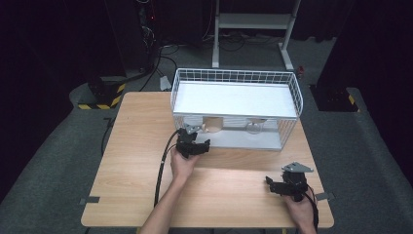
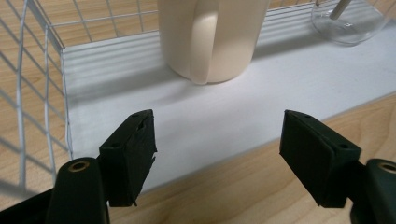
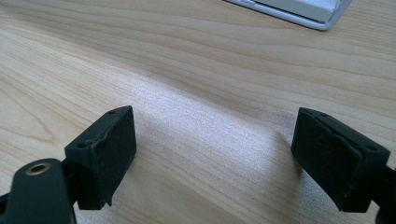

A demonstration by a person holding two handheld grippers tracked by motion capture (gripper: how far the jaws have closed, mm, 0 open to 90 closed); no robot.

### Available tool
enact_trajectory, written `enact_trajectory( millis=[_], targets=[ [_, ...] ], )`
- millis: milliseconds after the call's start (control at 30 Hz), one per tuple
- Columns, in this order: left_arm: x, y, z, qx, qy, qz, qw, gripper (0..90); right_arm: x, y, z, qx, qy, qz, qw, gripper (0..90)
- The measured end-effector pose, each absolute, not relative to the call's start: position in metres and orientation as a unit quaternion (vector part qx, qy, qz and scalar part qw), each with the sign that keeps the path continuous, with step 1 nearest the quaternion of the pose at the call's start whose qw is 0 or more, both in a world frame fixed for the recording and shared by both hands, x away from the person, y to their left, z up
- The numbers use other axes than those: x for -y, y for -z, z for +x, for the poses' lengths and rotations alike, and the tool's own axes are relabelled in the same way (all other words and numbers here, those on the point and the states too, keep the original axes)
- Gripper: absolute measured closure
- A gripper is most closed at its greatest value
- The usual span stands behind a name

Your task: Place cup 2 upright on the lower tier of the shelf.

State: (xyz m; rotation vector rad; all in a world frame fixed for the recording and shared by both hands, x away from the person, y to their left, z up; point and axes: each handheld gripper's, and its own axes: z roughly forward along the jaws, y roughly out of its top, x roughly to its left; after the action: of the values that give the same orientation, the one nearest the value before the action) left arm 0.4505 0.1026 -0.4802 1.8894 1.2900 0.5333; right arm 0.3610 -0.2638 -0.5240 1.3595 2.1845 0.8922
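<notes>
The wire rack sits at the table's far edge. On its lower shelf, the cream mug stands upright, handle facing the left gripper, whose empty jaws gape just before it, likely lined up to grab. Well right of the rack, the right gripper rests wide, empty

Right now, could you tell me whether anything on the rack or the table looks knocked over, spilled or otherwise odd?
Nothing stands out. The cream mug stands upright on the lower shelf of the wire rack, with a clear glass upright beside it. No spill shows on the shelf or the table. The left gripper is open, short of the mug.
</notes>
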Motion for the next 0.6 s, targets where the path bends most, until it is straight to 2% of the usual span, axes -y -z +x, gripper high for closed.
enact_trajectory(
  millis=[600],
  targets=[
    [-0.109,0.473,0.423,-0.498,-0.206,0.739,0.405,27.5,0.264,0.524,0.361,-0.785,-0.321,0.488,0.208,14.3]
  ],
)
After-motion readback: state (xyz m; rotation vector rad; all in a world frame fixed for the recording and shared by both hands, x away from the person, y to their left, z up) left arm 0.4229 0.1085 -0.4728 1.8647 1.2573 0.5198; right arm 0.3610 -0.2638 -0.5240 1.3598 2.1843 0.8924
